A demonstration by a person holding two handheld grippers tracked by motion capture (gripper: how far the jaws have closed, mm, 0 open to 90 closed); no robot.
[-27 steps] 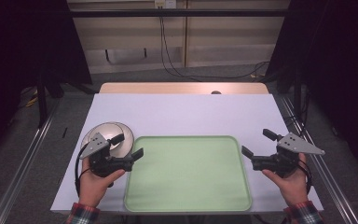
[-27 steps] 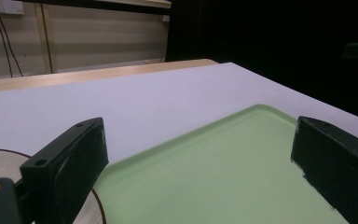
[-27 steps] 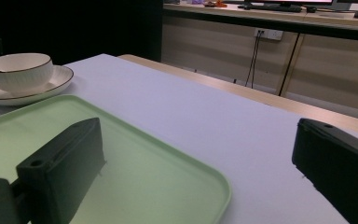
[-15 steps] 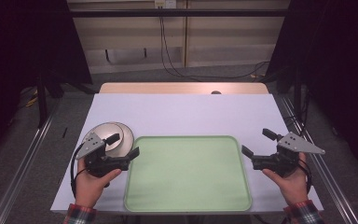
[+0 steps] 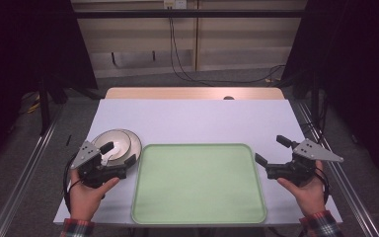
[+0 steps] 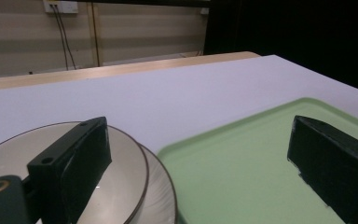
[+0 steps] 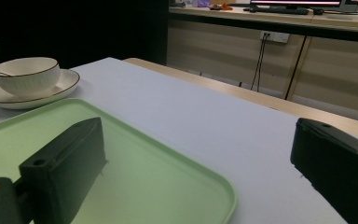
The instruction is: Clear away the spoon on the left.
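Left gripper (image 5: pixel 120 159): jaws spread wide with nothing clamped, held over the near edge of the bowl (image 5: pixel 111 142), which is seated on a saucer (image 5: pixel 133 143) just left of the green tray (image 5: pixel 200 182) (empty). Right gripper (image 5: pixel 270 155): jaws parted, nothing held, positioned at the tray's right edge. All is set on a white table (image 5: pixel 197 121).

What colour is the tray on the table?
Pale green tray, plain, clearest in the high view.
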